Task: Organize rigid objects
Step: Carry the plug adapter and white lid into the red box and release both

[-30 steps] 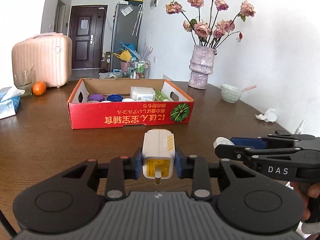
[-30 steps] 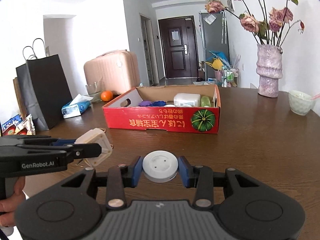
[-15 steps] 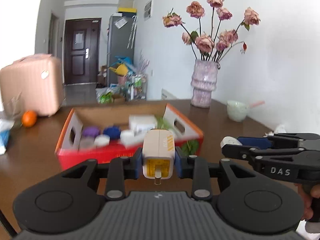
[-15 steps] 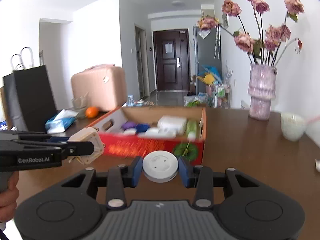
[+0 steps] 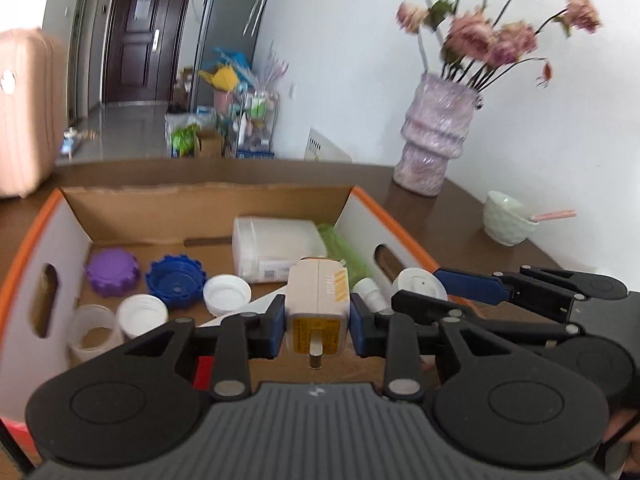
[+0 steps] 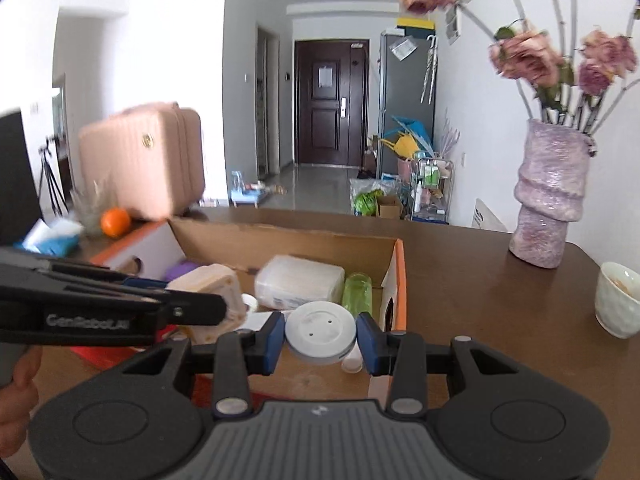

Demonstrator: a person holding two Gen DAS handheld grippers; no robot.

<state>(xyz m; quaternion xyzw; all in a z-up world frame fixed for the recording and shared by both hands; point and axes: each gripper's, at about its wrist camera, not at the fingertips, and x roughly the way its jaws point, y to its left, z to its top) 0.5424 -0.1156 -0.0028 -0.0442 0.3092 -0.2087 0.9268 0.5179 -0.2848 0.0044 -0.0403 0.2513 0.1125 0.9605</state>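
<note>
My left gripper point(image 5: 318, 330) is shut on a cream and yellow plug adapter point(image 5: 318, 304), held over the near part of the open cardboard box point(image 5: 208, 200). My right gripper point(image 6: 320, 340) is shut on a round white disc point(image 6: 321, 334) and hangs above the box's point(image 6: 394, 276) right end. Each gripper shows in the other's view: the right one point(image 5: 424, 286) beside my left, the left one point(image 6: 212, 300) with the adapter point(image 6: 214, 280) beside my right. Inside the box lie a purple cap point(image 5: 113, 272), a blue cap point(image 5: 176, 280), white caps point(image 5: 226, 294), a white container point(image 5: 276, 248) and a green bottle point(image 6: 357, 294).
A purple vase point(image 6: 550, 196) with dried pink flowers and a pale bowl point(image 6: 618, 304) stand on the brown table to the right. A pink suitcase point(image 6: 146, 160), an orange point(image 6: 115, 222) and a tissue pack point(image 6: 52, 238) are at the back left.
Both grippers have moved forward from in front of the box to above its interior, each still holding its object. The box now fills the lower middle of both views.
</note>
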